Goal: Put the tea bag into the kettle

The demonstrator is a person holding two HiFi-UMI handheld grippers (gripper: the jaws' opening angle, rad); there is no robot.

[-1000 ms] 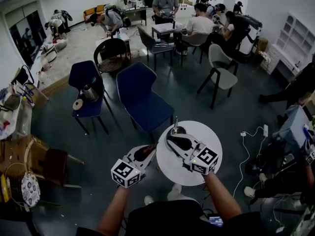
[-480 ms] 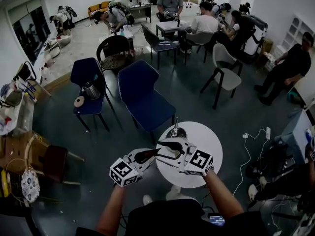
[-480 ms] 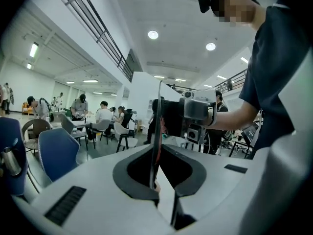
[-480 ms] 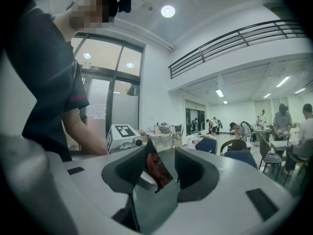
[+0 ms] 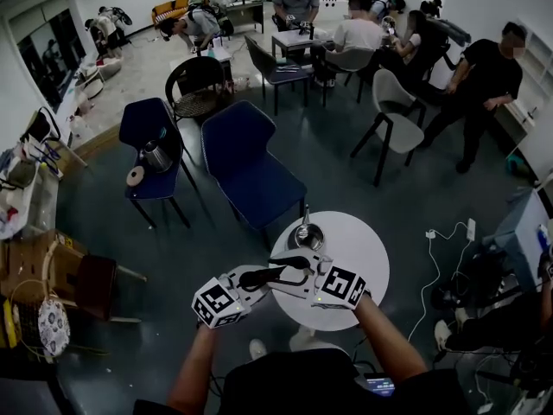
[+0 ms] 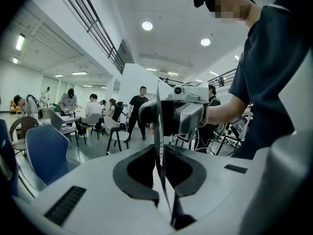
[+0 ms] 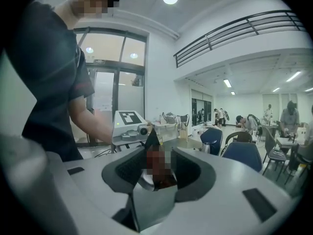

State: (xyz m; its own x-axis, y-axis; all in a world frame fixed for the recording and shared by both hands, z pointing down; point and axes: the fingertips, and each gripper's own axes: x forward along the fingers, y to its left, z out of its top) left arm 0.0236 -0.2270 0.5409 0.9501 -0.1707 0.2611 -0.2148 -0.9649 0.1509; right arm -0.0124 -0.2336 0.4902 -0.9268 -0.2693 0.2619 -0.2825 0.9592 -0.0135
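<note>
Currently, the tea bag [image 7: 152, 202] is not in the kettle [image 5: 308, 234]. It is held in the air on the near side of the kettle, above the near-left edge of the round desk [image 5: 367, 245].

Left claw [image 6: 160, 155]: closed flat on the tea bag, which appears there as a thin sheet standing edge-on between the pads.

Right claw [image 7: 157, 168]: jaws wide apart. The tea bag stands between them, but neither pad presses on it, so this claw holds nothing. The bag looks to be in a grey wrapper, though blur over its upper part prevents confirmation.

Step in hand, as judged: carry to the kettle on the left claw alone.
- Draw the right claw clear sideways first so that it does not snag the bag.
- Hold the left grip firm and bring the bag over the kettle's mouth.
- Lower the bag before opening, as a thin bag may drift.
- Whether the kettle's mouth is open cannot be confirmed from the head view.

Pose: both bare forearms reach forward from the body. The two claws point inward at each other, tips meeting just short of the kettle, with marker cubes toward the person.
</note>
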